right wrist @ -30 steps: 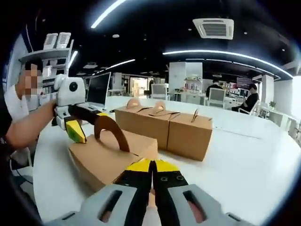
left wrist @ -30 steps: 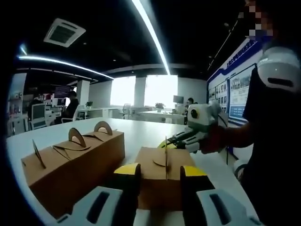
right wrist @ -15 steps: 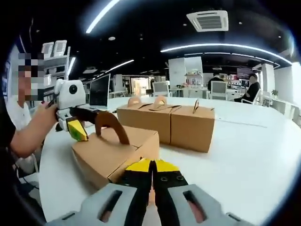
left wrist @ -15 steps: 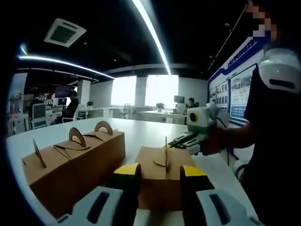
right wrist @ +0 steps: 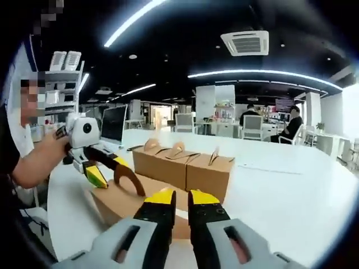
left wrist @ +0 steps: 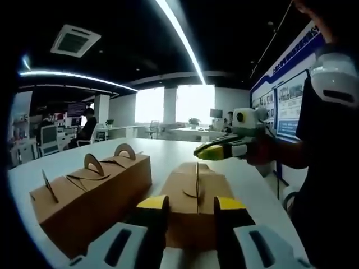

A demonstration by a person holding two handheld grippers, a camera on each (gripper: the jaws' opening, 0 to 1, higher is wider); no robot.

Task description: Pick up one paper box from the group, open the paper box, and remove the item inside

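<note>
Lying on the white tabletop (left wrist: 168,154) in the left gripper view, a brown paper box (left wrist: 193,204) sits right in front of the left gripper (left wrist: 188,204), whose yellow-tipped jaws stand spread on either side of the box's near end, with the box's thin upright handle flap (left wrist: 197,182) between them; whether they touch the cardboard I cannot tell. To the left of it stands a group of paper boxes (left wrist: 92,193) with round handle tabs on top, just beside the chosen box. The right gripper (left wrist: 210,150) hangs in the air beyond the box, held by a person's hand (left wrist: 263,154), its jaws close together. In the right gripper view, the right gripper (right wrist: 178,197) shows its jaws slightly parted with nothing between them, above the paper box (right wrist: 132,204) and its arched handle (right wrist: 128,174). The left gripper (right wrist: 101,171) sits at the box's far end, and the group of boxes (right wrist: 185,168) stands behind on the tabletop (right wrist: 280,190).
</note>
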